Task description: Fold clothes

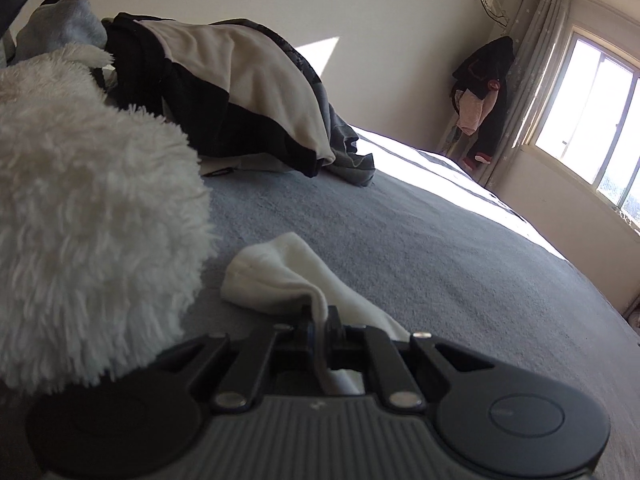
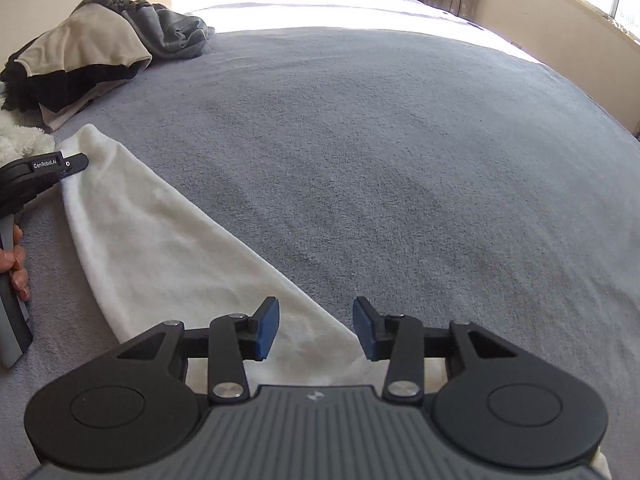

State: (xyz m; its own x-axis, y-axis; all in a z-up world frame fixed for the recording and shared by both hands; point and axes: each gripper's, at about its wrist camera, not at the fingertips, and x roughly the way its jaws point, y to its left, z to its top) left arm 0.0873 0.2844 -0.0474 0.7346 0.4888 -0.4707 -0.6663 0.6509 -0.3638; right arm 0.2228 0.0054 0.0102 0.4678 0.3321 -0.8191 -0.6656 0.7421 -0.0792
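The left hand-held gripper [image 1: 320, 322] is pinching the white garment [image 2: 160, 240] while the right hand-held gripper [image 2: 316, 328] is hovering half-open above its near corner, the pile of clothes [image 2: 84, 60] beyond lying unfolded.

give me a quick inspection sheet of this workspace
surface: grey bed cover, sunlit at the far edge
job's things: white cloth lying flat on the bed
clutter: dark and cream clothes pile; fluffy white garment
grippers: left tool shut on the white cloth's edge; right tool open over the cloth's other end, pads not pressing
cables: black wire on far wall
surroundings: window, curtain, hanging clothes
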